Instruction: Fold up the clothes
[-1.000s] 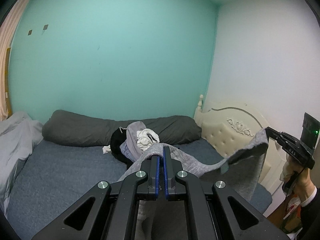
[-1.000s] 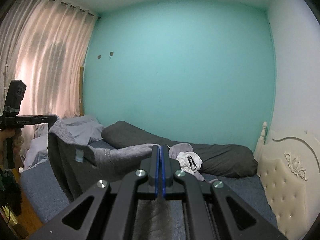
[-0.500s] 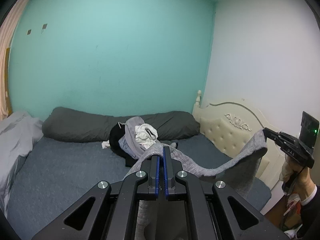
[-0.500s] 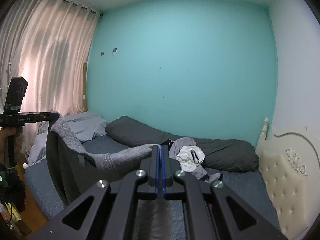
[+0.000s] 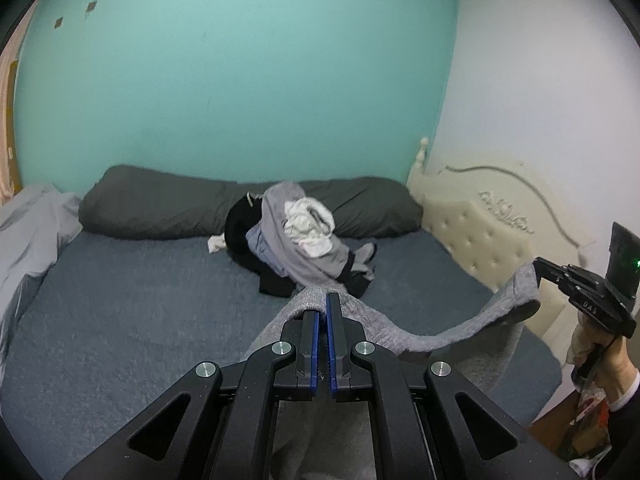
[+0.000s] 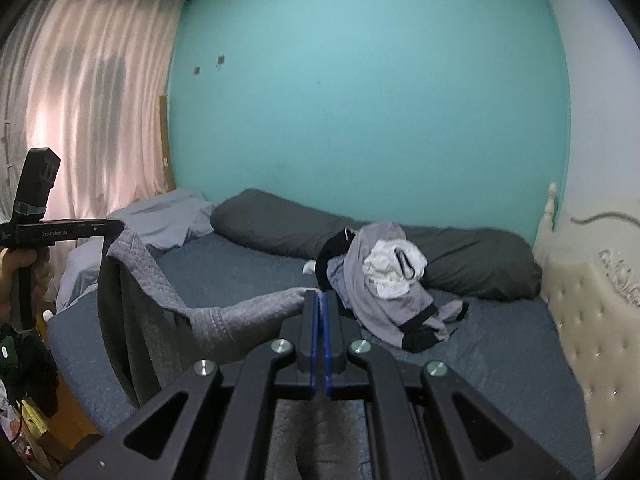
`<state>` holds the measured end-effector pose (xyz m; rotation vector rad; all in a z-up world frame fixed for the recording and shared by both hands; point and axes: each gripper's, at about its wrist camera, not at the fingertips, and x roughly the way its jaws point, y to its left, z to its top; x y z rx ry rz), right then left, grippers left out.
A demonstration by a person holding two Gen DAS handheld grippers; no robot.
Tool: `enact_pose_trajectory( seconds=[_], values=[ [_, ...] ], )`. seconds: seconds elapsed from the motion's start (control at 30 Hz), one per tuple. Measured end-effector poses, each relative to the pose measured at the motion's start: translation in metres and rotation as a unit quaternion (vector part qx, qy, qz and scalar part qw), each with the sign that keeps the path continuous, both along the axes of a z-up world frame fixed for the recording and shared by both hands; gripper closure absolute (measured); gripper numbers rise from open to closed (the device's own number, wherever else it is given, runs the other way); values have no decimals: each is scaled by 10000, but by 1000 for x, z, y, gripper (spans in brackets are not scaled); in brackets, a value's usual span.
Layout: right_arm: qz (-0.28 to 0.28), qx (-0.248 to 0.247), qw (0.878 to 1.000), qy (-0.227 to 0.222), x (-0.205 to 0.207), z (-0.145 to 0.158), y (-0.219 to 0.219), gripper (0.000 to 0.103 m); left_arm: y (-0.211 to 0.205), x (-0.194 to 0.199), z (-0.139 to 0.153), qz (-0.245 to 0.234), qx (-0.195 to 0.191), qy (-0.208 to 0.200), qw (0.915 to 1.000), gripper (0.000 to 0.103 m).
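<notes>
Right wrist: curtain point(image 6: 80, 100), left wrist: none

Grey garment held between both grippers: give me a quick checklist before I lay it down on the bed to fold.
1. Left gripper clamped on grey garment: ok.
2. Right gripper clamped on the other corner: ok.
3. Top edge taut between grips: not ok, it sags.
4. Open bed in front for laying down: ok.
5. Clothes pile clear of the landing area: cannot tell, it sits just beyond the left grip.
6. Hanging hem free of twists: cannot tell.
</notes>
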<state>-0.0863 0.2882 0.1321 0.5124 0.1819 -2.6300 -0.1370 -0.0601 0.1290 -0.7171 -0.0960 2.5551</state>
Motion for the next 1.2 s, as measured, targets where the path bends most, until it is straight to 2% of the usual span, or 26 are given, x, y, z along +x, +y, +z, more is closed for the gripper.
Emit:
enact_pose_trajectory(
  seconds=[0.47,0.8,1.2],
  values=[
    [-232,-12,9954,-933,-150,-114,0,101,23,-135,-124,66,-169,-870,9960,100],
    [-355,59,9902,-1348,-236,-181,-6,101,33,-213,-188,121,-298,-1236,9918,100],
    [-516,63,9836,-1725,-323,-246,-9,101,43,-296,-249,119,-382,-1549,9871,100]
  ],
)
